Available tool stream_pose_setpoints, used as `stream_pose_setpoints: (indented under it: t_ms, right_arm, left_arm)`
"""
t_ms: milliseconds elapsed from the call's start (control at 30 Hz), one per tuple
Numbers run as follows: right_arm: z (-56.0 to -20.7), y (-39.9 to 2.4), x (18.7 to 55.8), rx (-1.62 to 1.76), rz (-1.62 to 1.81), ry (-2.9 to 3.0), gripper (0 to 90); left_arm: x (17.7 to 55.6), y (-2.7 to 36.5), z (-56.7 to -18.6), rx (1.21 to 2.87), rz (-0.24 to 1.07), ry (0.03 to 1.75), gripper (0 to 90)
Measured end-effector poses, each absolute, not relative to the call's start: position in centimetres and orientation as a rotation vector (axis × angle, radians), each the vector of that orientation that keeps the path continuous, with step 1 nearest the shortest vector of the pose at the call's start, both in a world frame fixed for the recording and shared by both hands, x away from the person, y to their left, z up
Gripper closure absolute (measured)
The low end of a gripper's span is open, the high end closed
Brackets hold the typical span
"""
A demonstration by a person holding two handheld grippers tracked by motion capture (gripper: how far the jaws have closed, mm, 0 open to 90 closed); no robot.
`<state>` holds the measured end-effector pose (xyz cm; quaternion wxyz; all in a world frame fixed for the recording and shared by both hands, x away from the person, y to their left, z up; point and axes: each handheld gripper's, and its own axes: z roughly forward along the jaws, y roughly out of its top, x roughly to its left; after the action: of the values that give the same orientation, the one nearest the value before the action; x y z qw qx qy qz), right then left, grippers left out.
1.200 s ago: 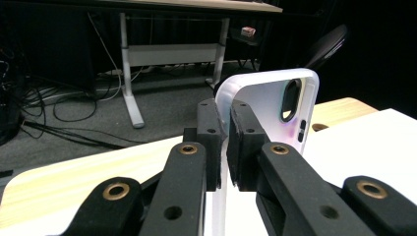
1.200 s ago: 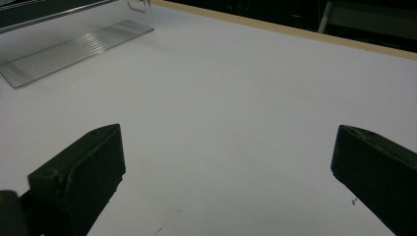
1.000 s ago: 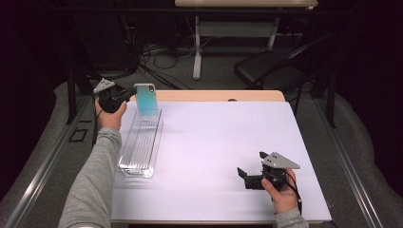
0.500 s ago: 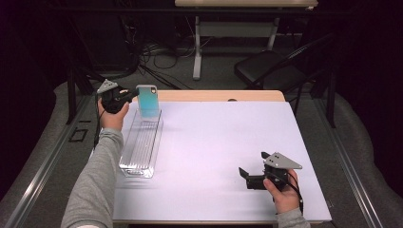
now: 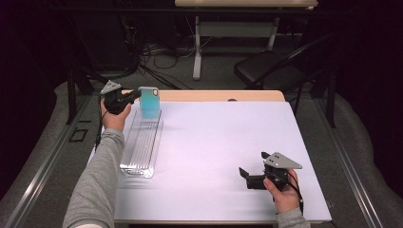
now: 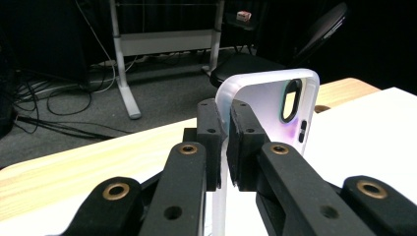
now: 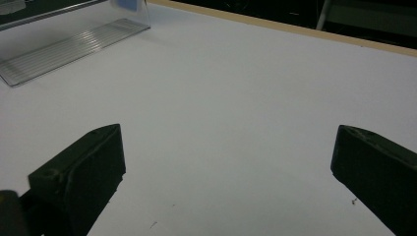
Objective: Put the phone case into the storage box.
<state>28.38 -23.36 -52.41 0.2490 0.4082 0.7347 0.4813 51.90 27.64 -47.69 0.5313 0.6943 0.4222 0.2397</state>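
One phone case (image 6: 275, 105), translucent, teal-tinted: pinched by edge in left gripper (image 5: 130, 97), held upright over far end of clear ribbed tray (image 5: 142, 147). Right gripper (image 5: 247, 176): jaws wide, nothing between, parked on white table (image 5: 214, 137) near front edge. Step judged: lower case straight down, keep vertical, clear tray walls. Table's left edge close beside tray; ample open room toward centre.

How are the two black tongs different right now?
The left tongs are shut on the edge of a phone case; the right tongs stand wide open with nothing between them. The left tongs are held up at the far end of the clear tray; the right tongs sit low near the table's front edge. Both are black and hand-held.
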Motion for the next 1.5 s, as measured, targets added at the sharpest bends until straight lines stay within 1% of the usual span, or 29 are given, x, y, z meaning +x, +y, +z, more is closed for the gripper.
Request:
stream_pose_setpoints:
  t_ms: [367, 700, 1500]
  right_arm:
    - [-52.5, -23.3, 28.4, 1.107, 1.303, 2.016, 0.0]
    - [-52.7, -23.2, 28.4, 1.112, 1.301, 2.019, 0.0]
    - [-52.8, -23.2, 28.4, 1.109, 1.295, 2.028, 0.0]
  left_arm:
    - [51.9, 27.5, -48.2, 1.686, 0.567, 1.0, 85.1]
    - [51.6, 27.7, -49.2, 1.681, 0.559, 1.005, 85.1]
    - [51.8, 28.1, -49.7, 1.683, 0.549, 1.037, 84.5]
